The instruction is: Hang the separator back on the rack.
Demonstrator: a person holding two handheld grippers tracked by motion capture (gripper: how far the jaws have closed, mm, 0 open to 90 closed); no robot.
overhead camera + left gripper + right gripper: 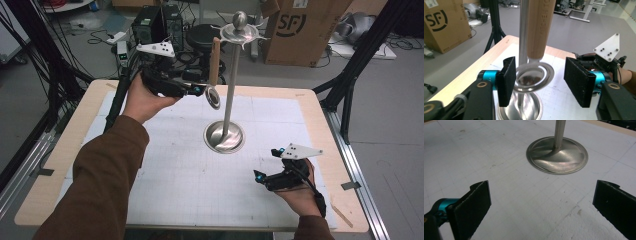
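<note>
A steel stand (231, 85) rises from a round base (224, 136) on the white mat, with a hook disc and ball on top. From it hangs a utensil with a wooden handle (214, 60) and a round metal head (213, 97). My left gripper (202, 91) is raised at the head, held level. In the left gripper view the head (534, 77) sits between the pads (509, 80); the left pad is at its rim, the right pad stands clear, so my left gripper (541, 80) is open. My right gripper (266, 163) rests low over the mat, open and holding nothing (541, 207), facing the base (557, 155).
The white gridded mat (185, 175) lies on a wooden table (320, 115). Behind the table stand a cardboard box (300, 30), computer cases (155, 25) and a stool. Black frame legs (350, 85) stand by the right edge, cables by the left.
</note>
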